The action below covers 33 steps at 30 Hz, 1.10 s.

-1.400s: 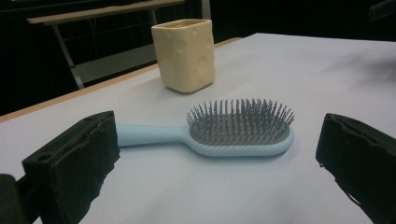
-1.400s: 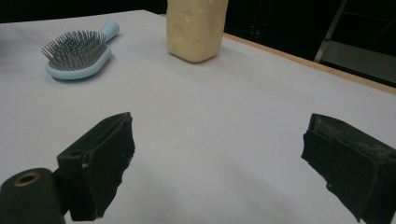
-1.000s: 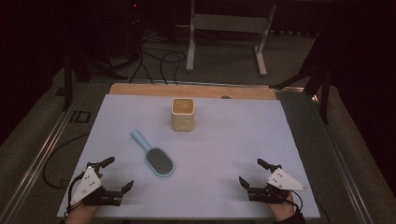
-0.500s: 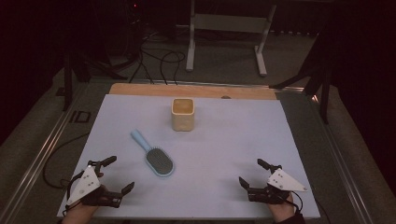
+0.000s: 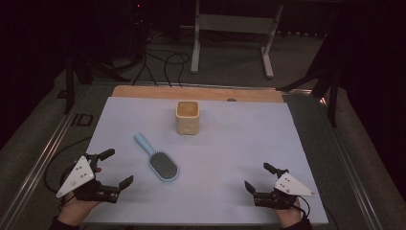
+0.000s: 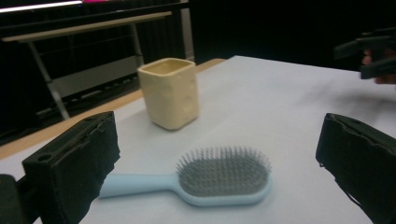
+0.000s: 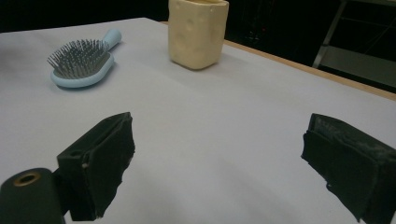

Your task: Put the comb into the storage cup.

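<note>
hairbrush (image 6: 205, 179) lies ahead between left gripper's (image 6: 217, 163) jaws.

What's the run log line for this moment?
left gripper: open, near brush | right gripper: open, empty | brush: flat on mat, bristles up | cup: upright, behind brush

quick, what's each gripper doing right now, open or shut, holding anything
Left gripper: open, holding nothing, near the hairbrush.
Right gripper: open, holding nothing.
</note>
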{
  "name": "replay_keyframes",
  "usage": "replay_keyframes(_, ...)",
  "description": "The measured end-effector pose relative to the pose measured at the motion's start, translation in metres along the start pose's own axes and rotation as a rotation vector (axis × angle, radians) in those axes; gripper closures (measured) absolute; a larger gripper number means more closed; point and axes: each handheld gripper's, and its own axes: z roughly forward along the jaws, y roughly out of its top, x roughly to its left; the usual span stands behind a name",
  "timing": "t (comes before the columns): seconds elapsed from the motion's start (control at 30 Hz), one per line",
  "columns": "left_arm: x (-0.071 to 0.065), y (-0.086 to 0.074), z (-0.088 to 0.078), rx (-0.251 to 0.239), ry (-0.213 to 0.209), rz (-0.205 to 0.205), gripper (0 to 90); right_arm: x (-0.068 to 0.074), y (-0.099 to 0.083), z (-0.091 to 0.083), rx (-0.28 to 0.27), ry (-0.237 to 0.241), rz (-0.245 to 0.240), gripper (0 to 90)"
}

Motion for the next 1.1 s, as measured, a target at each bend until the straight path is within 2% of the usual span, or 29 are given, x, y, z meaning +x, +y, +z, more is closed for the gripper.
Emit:
replay_keyframes(0.17,0.009,0.012,0.004,0.01,-0.011,0.019,0.0,0.0,0.0,0.0,-0.001,0.002,0.001,8.6)
replay_keyframes(0.43,0.026,0.027,0.02,0.043,-0.015,0.042,0.0,0.0,0.001,-0.001,-0.005,0.001,-0.001,8.7)
replay_keyframes(0.6,0.041,0.027,0.03,0.052,-0.005,0.013,0.0,0.0,0.0,-0.001,-0.007,0.005,0.005,8.6)
replay_keyframes(0.77,0.049,0.026,0.038,0.085,-0.002,0.006,0.0,0.0,0.0,-0.001,-0.011,0.003,0.011,8.6)
replay_keyframes(1.0,0.058,0.026,0.049,0.158,0.011,-0.009,0.0,0.0,0.0,-0.001,-0.009,0.004,0.01,8.7)
replay_keyframes(1.1,0.063,0.025,0.053,0.181,0.009,-0.016,4.1,0.0,0.0,-0.001,-0.012,0.004,0.014,8.7)
